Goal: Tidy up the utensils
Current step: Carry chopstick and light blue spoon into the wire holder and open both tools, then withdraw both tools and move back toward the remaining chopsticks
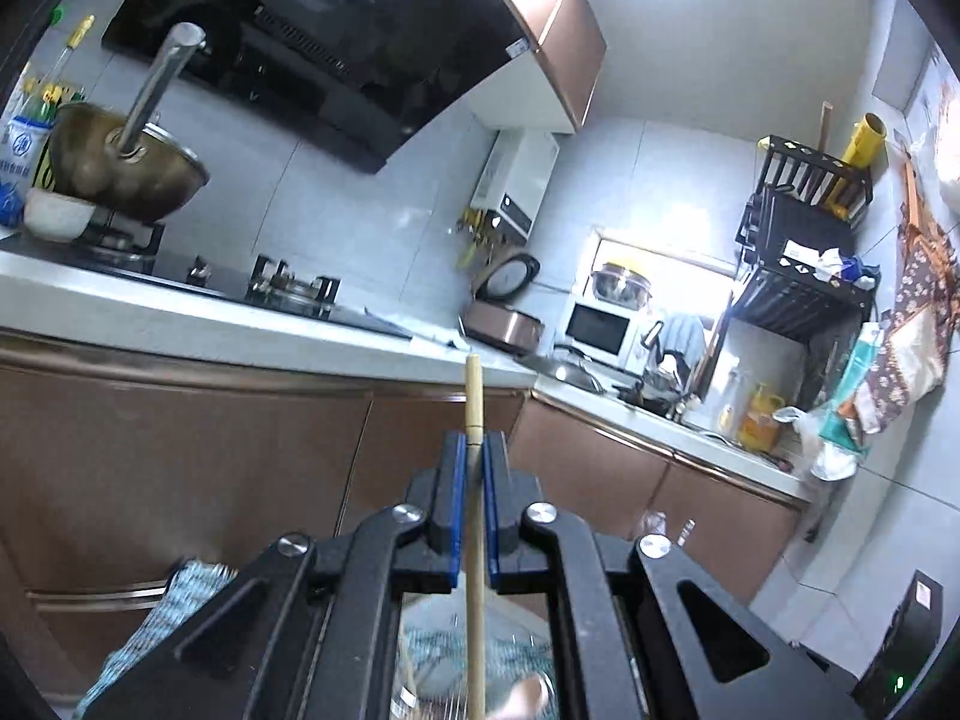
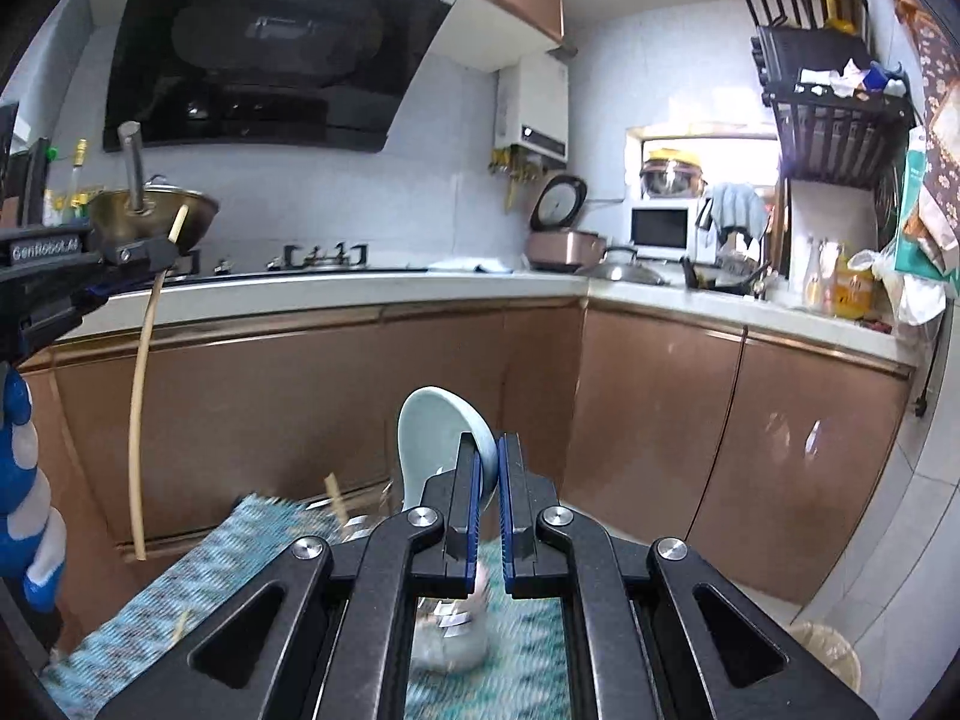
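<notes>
My left gripper (image 1: 473, 443) is shut on a wooden chopstick (image 1: 472, 396) that runs up between its blue pads and down past them. In the right wrist view the left gripper (image 2: 165, 252) is at the far left, holding the chopstick (image 2: 139, 420) nearly upright in the air. My right gripper (image 2: 489, 444) is shut on a pale blue ceramic spoon (image 2: 432, 438), bowl end up. Below it a blue patterned cloth (image 2: 198, 576) lies on a low surface with a glass jar (image 2: 450, 642) and another chopstick (image 2: 336, 498), blurred.
Brown cabinet fronts (image 2: 648, 432) and an L-shaped white counter (image 2: 360, 288) stand ahead. A wok (image 2: 150, 210) sits on the stove at left. A rice cooker (image 2: 567, 240), microwave (image 2: 660, 228) and black dish rack (image 2: 834, 102) are at the right.
</notes>
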Available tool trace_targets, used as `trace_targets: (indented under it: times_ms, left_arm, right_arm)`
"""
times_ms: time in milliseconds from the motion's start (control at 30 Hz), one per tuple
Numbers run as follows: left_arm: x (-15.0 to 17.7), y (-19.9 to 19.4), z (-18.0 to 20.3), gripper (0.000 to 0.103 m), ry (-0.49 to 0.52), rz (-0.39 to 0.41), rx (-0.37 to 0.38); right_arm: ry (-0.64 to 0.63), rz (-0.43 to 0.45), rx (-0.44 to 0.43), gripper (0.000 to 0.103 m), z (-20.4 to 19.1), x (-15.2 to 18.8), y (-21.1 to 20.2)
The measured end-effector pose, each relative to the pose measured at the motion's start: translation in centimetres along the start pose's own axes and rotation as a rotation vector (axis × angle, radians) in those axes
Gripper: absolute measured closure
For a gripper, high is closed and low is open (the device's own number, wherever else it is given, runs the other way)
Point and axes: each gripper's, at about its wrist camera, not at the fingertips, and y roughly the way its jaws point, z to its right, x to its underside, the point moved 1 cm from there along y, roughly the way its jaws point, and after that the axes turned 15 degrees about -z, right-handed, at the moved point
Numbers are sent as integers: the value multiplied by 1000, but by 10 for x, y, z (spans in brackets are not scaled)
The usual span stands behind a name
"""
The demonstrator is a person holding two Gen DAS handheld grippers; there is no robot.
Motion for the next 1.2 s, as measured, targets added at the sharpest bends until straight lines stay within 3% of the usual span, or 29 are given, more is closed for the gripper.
trace_targets:
  times_ms: [300,533,667,733,800,1133,1200]
  left_arm:
    - [32,84,4,98,12,62,-56]
    - [71,121,-6,97,-5,84,-116]
    - [86,129,-13,92,5,45,-137]
    - [89,124,-14,83,12,31,-130]
    - [88,110,-14,79,32,35,-125]
    - [59,9,-22,60,84,70,-162]
    - [56,-16,-21,51,101,65,-193]
  right_arm:
    - [-30,-3,93,97,-7,13,73]
    - [-21,-24,124,97,-9,34,106]
    - [-16,-51,106,94,-13,51,115]
    - [-6,-60,92,87,-13,56,114]
    - [6,-56,89,73,-13,59,106]
    - [41,-23,95,69,-9,52,37]
    - [43,-13,91,63,-9,48,20]
